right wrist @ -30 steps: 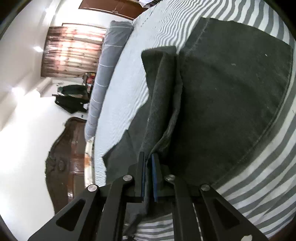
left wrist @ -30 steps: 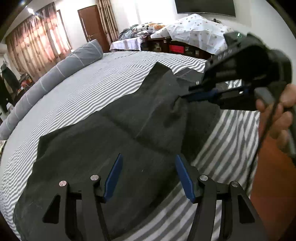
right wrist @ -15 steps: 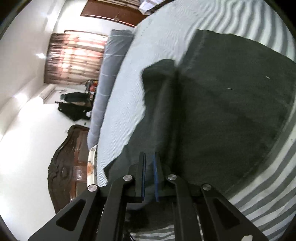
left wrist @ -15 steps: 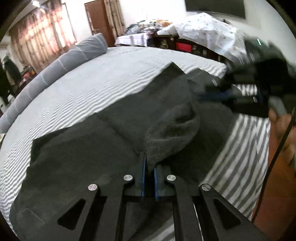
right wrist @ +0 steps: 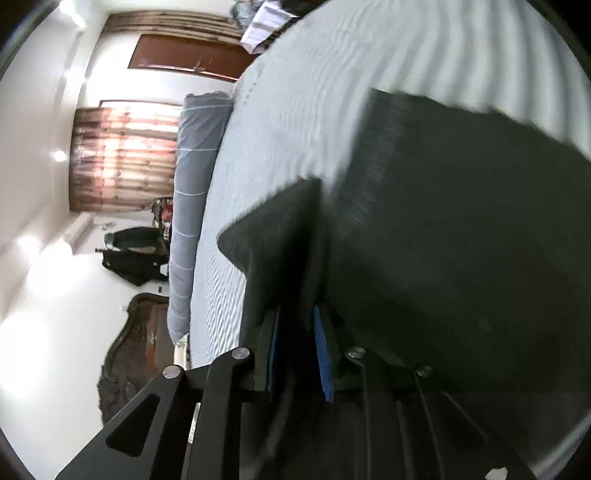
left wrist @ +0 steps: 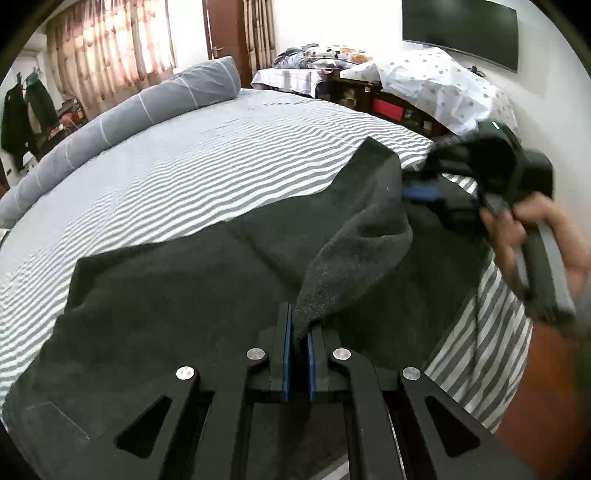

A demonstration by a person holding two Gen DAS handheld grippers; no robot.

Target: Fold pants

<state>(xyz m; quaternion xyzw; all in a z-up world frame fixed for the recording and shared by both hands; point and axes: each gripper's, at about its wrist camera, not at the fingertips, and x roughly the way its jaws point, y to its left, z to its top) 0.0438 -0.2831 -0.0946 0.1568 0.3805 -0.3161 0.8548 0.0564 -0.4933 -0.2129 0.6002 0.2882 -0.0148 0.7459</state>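
Note:
Dark grey pants (left wrist: pixel 177 295) lie spread on the striped bed sheet (left wrist: pixel 192 162). My left gripper (left wrist: pixel 299 332) is shut on a raised fold of the pants near the bed's front edge; the fabric rises from its pads and arches to the right. My right gripper (left wrist: pixel 417 192), held in a hand (left wrist: pixel 517 229), is at the far right edge of the pants. In the right wrist view the right gripper (right wrist: pixel 297 332) has its jaws opening, with a lifted flap of the pants (right wrist: pixel 443 240) loose between the parted blue pads.
A long grey bolster (left wrist: pixel 129 118) runs along the bed's far left side. Beyond the bed stand low furniture under a white spotted cloth (left wrist: pixel 443 85), a wall screen (left wrist: pixel 458 29), a brown door (left wrist: pixel 225 33) and curtains (left wrist: pixel 110 48).
The left gripper went from wide open to shut on a pants fold. The right gripper slid along the pants edge and its pads have parted from tightly shut.

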